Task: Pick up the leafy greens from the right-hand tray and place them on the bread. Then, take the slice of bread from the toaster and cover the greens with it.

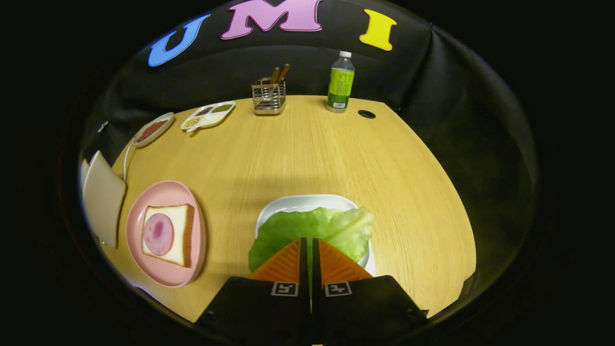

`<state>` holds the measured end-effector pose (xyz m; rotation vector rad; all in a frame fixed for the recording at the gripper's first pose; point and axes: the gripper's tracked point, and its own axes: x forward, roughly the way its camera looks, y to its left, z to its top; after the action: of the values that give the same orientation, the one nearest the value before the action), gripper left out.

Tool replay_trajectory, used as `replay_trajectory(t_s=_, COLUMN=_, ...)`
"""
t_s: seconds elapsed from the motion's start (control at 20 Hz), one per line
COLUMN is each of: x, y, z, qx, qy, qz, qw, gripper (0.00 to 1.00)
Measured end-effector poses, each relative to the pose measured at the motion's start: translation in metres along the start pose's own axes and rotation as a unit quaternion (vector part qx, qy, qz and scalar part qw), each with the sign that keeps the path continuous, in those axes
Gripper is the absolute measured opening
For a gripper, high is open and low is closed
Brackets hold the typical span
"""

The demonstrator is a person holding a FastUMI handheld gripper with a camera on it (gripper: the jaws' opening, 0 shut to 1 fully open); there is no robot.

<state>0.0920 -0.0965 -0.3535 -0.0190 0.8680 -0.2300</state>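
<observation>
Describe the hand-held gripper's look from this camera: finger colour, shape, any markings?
The hand-held gripper has two orange fingers, each a ribbed triangular pad tapering to a point. They sit on black blocky mounts, each carrying a small white square tag with a black pattern near its inner edge. No cables show.

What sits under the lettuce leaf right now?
A white tray lies under the lettuce leaf; the leaf hides most of its floor. The gripper fingers are closed on the leaf's near edge.
</observation>
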Motion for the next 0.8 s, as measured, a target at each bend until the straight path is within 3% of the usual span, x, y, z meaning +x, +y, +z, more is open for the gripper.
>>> replay_trajectory(t_s=0.05, x=0.0, y=-0.003, z=-0.001, qx=0.007, qy=0.003, qz=-0.008, qw=1.0, gripper=0.06)
replay_trajectory(t_s=0.25, x=0.007, y=0.007, z=-0.01, qx=0.045, qy=0.027, qz=0.009, qw=0.999, gripper=0.67)
replay_trajectory(t_s=0.35, x=0.013, y=0.006, z=-0.019, qx=0.043, qy=0.045, qz=-0.001, qw=0.998, gripper=0.8)
replay_trajectory(t_s=0.4, x=0.014, y=0.007, z=-0.027, qx=0.045, qy=0.063, qz=0.001, qw=0.997, gripper=0.96)
replay_trajectory(t_s=0.45, x=0.014, y=0.011, z=-0.023, qx=0.056, qy=0.064, qz=0.011, qw=0.996, gripper=1.0)
replay_trajectory(t_s=0.65, x=0.015, y=0.018, z=-0.025, qx=0.041, qy=0.079, qz=0.025, qw=0.996, gripper=0.98)
replay_trajectory(t_s=0.75, x=0.016, y=0.02, z=-0.024, qx=0.028, qy=0.081, qz=0.033, qw=0.996, gripper=0.85)
replay_trajectory(t_s=0.8, x=0.018, y=0.022, z=-0.024, qx=0.022, qy=0.079, qz=0.038, qw=0.996, gripper=0.72)
